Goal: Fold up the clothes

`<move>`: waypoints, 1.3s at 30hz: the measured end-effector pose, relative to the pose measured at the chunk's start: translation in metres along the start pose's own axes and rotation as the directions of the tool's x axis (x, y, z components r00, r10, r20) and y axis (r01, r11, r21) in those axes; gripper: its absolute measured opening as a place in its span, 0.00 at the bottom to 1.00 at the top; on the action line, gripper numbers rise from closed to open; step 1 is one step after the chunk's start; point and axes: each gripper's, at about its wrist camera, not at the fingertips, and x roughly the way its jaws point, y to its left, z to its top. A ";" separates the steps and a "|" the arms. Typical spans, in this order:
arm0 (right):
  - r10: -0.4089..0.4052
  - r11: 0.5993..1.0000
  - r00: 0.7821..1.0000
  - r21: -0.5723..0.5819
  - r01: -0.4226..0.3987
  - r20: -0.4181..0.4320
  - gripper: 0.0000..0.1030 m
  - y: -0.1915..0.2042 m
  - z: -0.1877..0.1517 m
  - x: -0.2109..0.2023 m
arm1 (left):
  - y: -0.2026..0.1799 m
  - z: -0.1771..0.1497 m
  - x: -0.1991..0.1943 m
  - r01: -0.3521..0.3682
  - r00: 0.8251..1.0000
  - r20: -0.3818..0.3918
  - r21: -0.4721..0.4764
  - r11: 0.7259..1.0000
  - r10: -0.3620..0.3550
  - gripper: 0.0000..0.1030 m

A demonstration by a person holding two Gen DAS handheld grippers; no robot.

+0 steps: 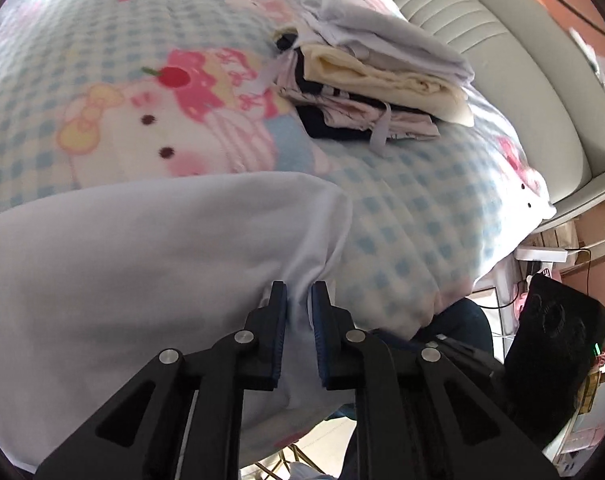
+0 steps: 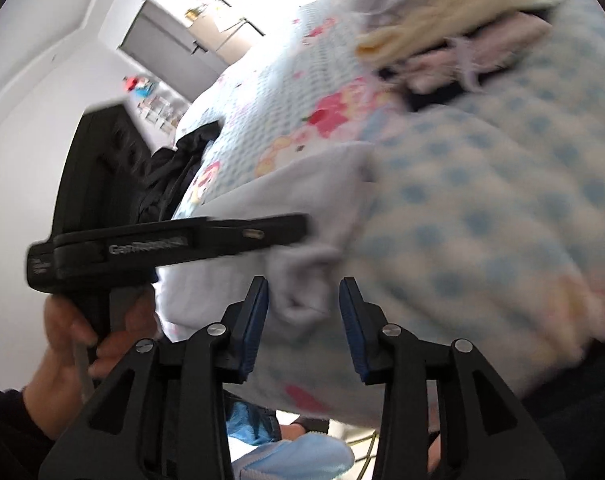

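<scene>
On the blue-checked cartoon blanket (image 1: 402,216), a white garment (image 1: 142,248) is pinched by the left gripper (image 1: 299,292), right gripper (image 2: 303,284) spread apart, folded stack (image 1: 366,80) near the headboard (image 1: 502,60).

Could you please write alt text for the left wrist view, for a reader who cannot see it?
The left gripper has its fingers closed on the edge of a white garment lying on a bed with a blue checked cartoon blanket. Further back, a stack of folded clothes sits on the blanket.
</scene>
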 end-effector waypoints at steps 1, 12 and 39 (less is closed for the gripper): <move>-0.001 0.999 1.000 0.039 0.000 0.016 0.38 -0.011 0.000 -0.007 | 0.002 -0.001 -0.001 0.001 1.000 0.000 -0.003 1.000 -0.001 0.13; -0.042 0.998 0.994 -0.054 0.036 -0.101 0.38 0.008 0.006 0.032 | 0.001 -0.003 0.000 0.055 0.998 -0.016 -0.022 0.998 -0.055 0.27; 0.071 0.992 0.974 -0.084 -0.090 -0.215 0.53 0.087 0.018 0.111 | 0.156 -0.042 -0.161 0.172 0.948 0.309 -0.299 0.939 -0.075 0.11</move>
